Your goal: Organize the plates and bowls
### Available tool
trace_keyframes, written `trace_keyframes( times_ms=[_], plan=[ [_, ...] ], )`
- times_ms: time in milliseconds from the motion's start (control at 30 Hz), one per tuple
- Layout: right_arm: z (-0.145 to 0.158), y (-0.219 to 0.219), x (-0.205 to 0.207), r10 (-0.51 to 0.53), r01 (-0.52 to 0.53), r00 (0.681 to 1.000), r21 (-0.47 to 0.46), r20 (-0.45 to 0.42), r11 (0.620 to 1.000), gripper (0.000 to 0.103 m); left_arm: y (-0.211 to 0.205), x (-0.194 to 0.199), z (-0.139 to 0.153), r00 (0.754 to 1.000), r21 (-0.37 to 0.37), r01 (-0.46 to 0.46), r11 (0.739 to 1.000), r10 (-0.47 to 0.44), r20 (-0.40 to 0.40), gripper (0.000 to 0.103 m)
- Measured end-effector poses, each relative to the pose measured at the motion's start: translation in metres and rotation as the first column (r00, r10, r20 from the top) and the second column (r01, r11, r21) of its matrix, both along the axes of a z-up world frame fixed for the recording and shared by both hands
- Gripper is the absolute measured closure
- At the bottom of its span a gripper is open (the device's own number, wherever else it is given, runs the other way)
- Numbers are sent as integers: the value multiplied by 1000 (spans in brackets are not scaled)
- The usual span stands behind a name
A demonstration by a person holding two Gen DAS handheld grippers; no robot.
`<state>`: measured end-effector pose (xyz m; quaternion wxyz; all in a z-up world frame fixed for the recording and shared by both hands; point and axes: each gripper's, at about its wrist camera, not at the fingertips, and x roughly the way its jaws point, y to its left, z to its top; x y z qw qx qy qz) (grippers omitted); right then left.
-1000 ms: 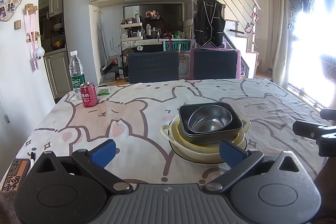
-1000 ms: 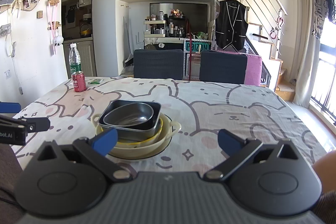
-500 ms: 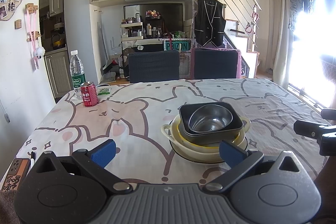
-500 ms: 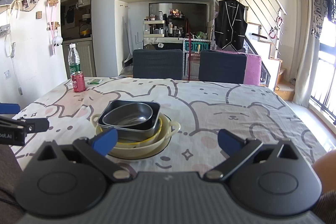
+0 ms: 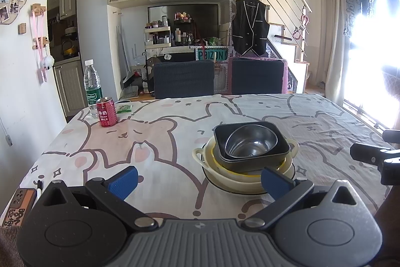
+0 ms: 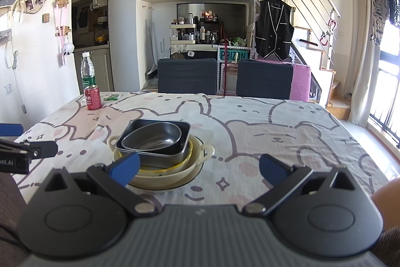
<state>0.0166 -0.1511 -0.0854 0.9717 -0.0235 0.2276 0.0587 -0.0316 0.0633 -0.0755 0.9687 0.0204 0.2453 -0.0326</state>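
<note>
One stack of dishes stands on the table: a steel bowl (image 5: 250,143) (image 6: 152,138) inside a dark square dish (image 5: 280,154) (image 6: 183,128), over a yellow dish (image 5: 215,154) (image 6: 190,145), in a cream two-handled bowl (image 5: 225,177) (image 6: 197,159), all on a dark-rimmed plate (image 5: 207,174). My left gripper (image 5: 198,180) is open, held low at the near edge, left of the stack. My right gripper (image 6: 198,168) is open too, just right of the stack. Neither touches a dish. Each gripper shows at the edge of the other's view.
A red milk can (image 5: 107,111) (image 6: 93,99), a water bottle (image 5: 92,84) (image 6: 87,75) and a small green packet (image 5: 124,108) sit at the far left corner. Two dark chairs (image 5: 183,83) (image 5: 257,80) stand behind the table. A phone (image 5: 17,207) lies at the near left edge.
</note>
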Motion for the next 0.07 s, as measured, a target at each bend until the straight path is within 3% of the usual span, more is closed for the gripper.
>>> trace_keyframes(
  times_ms=[67],
  plan=[
    [0,0,0,0,0,1000,-1,0,1000,0,1,0,0,1000,-1,0,1000,0,0,0]
  ],
)
